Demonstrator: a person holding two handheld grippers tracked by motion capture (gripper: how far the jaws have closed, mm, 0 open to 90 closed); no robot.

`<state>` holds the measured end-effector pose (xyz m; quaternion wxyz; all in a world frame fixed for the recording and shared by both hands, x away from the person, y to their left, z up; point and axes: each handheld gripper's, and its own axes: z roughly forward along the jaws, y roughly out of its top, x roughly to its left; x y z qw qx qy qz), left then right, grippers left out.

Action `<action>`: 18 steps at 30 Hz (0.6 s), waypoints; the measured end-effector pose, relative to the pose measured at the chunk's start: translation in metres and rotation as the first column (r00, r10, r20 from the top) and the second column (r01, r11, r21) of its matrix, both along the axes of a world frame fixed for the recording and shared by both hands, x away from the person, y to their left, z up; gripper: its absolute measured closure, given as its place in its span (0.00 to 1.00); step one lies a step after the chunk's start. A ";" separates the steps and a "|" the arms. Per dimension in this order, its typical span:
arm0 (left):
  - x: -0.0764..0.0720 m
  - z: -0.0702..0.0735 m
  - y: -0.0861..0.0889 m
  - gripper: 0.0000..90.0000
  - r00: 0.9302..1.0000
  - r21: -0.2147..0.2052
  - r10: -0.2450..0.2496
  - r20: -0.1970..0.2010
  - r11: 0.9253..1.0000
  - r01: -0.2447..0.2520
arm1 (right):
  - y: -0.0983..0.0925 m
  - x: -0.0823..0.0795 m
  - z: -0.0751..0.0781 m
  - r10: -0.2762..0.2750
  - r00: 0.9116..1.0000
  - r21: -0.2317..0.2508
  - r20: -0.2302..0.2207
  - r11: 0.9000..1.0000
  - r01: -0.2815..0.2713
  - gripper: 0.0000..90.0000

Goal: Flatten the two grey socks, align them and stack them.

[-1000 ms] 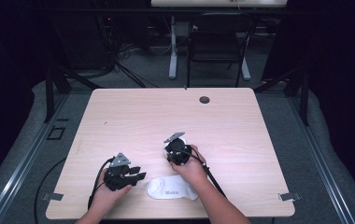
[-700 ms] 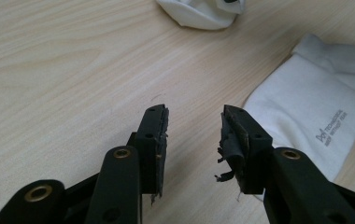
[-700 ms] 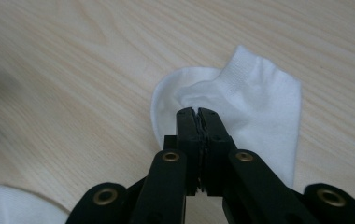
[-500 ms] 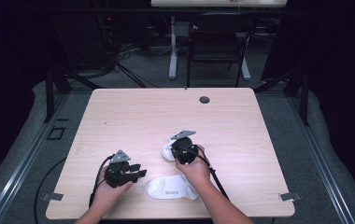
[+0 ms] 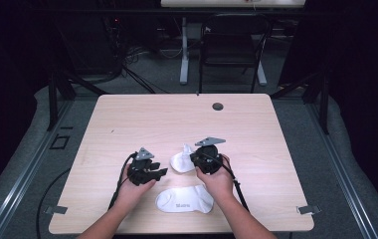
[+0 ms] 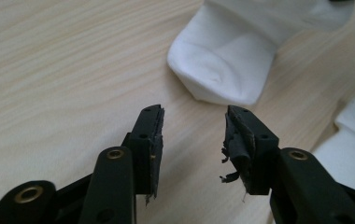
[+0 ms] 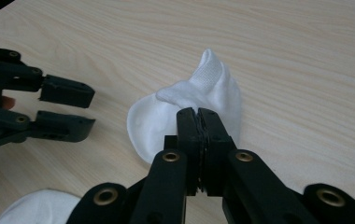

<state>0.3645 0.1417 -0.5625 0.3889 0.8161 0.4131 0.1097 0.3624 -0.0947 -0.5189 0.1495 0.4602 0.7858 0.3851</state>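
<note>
Two white socks lie on the light wood table (image 5: 177, 119). One sock (image 5: 182, 160) (image 7: 213, 88) is bunched and partly raised, with my right gripper (image 5: 193, 158) (image 7: 197, 112) shut on its fabric edge. The other sock (image 5: 184, 199) (image 6: 353, 149) (image 7: 40, 207) lies flat near the front edge, between the person's forearms. My left gripper (image 5: 163, 172) (image 6: 193, 116) (image 7: 68, 109) points at the held sock (image 6: 227, 65) from its left, a short way off. Its jaws have just been opening and nothing is between them.
A small dark grommet hole (image 5: 218, 106) sits near the table's far edge. Behind the table stand a chair (image 5: 232, 45) and desk legs on a dark floor with cables. Bare wood stretches across the far half of the table.
My right gripper has closed on a sock and drawn it up and to the right. My left gripper has moved right and away from the person, toward that sock, with its jaws wider.
</note>
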 end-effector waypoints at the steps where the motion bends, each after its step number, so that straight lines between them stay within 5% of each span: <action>1: 0.002 0.001 -0.003 0.61 1.000 0.004 0.005 0.006 1.000 -0.005 | 0.000 0.000 0.000 0.002 1.000 0.002 0.001 1.000 -0.002 0.99; 10: 0.013 0.000 -0.022 0.57 0.999 0.021 0.019 0.033 1.000 -0.020 | -0.008 -0.006 0.001 -0.009 1.000 0.017 0.001 1.000 0.009 0.99; 18: 0.015 -0.011 -0.028 0.64 1.000 0.117 0.001 0.020 0.993 -0.003 | -0.022 -0.008 -0.002 -0.037 0.999 0.034 -0.001 0.999 0.037 0.99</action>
